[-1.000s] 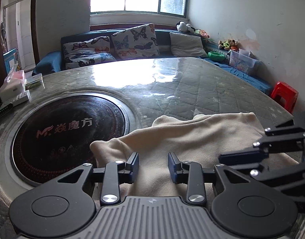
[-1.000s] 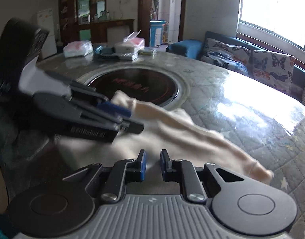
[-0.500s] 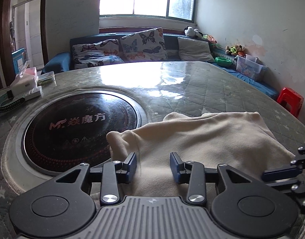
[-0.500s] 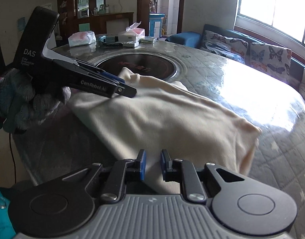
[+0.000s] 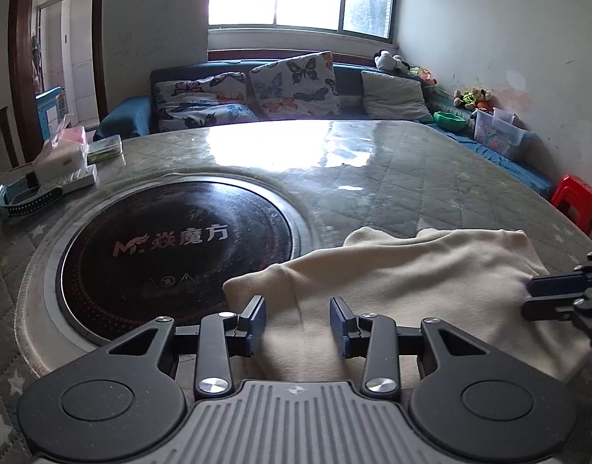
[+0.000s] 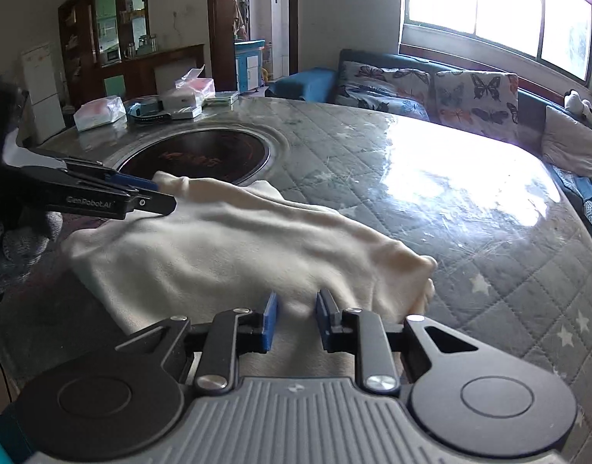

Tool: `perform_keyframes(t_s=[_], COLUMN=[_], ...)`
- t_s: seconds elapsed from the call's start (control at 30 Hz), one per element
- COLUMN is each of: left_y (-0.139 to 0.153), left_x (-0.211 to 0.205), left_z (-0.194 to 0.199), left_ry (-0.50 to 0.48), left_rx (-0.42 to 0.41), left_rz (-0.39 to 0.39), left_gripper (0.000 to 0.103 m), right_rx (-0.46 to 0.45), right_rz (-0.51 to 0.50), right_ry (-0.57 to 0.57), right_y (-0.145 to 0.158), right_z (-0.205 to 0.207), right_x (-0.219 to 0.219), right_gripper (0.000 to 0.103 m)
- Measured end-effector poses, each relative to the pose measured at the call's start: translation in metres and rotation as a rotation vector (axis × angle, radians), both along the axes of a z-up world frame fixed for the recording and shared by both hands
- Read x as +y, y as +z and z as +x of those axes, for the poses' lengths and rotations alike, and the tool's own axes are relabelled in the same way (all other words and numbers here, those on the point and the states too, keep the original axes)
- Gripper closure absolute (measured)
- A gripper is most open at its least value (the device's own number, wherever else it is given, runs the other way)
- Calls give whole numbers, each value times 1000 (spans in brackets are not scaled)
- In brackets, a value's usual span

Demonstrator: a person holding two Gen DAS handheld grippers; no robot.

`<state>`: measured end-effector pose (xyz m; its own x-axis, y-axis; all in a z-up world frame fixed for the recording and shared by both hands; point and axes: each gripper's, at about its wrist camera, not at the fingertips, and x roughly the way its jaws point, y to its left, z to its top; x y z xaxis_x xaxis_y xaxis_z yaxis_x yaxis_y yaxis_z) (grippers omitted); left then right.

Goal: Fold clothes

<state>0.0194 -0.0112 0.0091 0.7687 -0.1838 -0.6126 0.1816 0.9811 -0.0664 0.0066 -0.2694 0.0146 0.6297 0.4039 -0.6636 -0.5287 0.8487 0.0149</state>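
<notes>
Table: a large round table (image 5: 392, 178) covered in grey-green quilted cloth under a glossy sheet, with a round black glass cooktop (image 5: 172, 247) set into its middle.
Garment: a cream, soft fleece garment (image 6: 226, 255), already folded over into a rough rectangle, lies flat near the table's front edge, one corner overlapping the cooktop rim.
Step in hand: judging by the lie of the cloth, one fold has just been laid and is being let go; the garment is not yet a compact bundle.
Left gripper (image 5: 298, 323): black with blue pads, it hovers low over the garment's left end; its fingers stand apart, the cloth beneath and between them but not pinched.
Right gripper (image 6: 294, 321): at the garment's near right edge; its jaws are opening, the cloth showing in the gap, the pads not seen pressing on it.
Next move: probably a fresh grip at each end edge, pinching every layer together, then carrying one end across to halve the rectangle.
Risk: the loose upper layer may slide or bunch.
</notes>
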Motion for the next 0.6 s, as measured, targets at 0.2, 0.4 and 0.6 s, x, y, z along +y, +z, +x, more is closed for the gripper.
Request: perform_keyframes(t_s=[0.2, 0.4, 0.6], left_y=[4, -3, -4], left_x=[2, 10, 13], left_z=[6, 16, 13], left_ry=[12, 39, 48], left_rx=[-11, 19, 16], left_rz=[-9, -4, -10], left_gripper=[63, 63, 63], right_rx=[-28, 13, 7], right_rz=[23, 27, 41], right_ry=[-49, -137, -145], right_y=[12, 0, 3], right_z=[20, 54, 49], right_x=[-9, -15, -20], right_gripper=[81, 81, 81])
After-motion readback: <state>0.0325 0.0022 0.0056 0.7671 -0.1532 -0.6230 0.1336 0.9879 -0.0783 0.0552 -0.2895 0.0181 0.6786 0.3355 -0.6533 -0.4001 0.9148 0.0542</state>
